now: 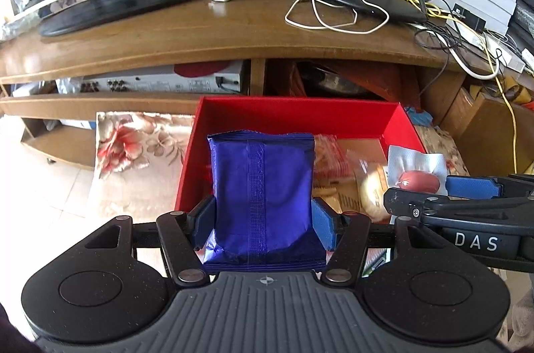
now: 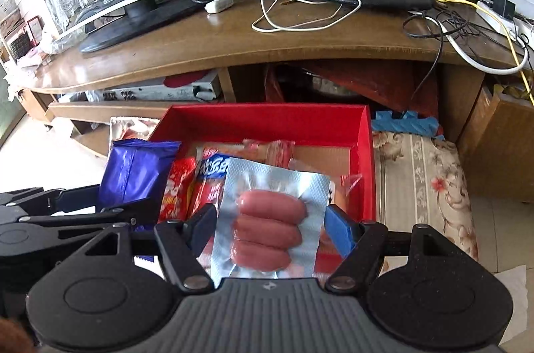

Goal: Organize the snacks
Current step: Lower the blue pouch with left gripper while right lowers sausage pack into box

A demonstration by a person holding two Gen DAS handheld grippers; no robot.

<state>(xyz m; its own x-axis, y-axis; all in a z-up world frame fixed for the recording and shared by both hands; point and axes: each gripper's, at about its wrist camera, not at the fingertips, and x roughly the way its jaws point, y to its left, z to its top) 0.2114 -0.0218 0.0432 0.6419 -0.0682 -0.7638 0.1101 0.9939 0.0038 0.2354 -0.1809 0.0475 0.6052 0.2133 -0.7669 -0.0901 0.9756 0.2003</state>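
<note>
Your left gripper (image 1: 263, 216) clamped the blue snack packet (image 1: 263, 189); your right gripper (image 2: 270, 224) clamped the sausage pack (image 2: 272, 219), the red box (image 2: 267, 119) lying just ahead of both.

I see both wrist cams close above red box (image 1: 293, 116), facing TV stand (image 2: 233, 39), sharing both.

Upright blue snack packet (image 1: 262, 203), silver sausage pack (image 2: 272, 224), above red box (image 1: 293, 114)

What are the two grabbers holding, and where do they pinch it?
The left gripper pinches the blue snack packet by its two side edges, low down. The right gripper pinches the silver sausage pack by its side edges too.
</note>
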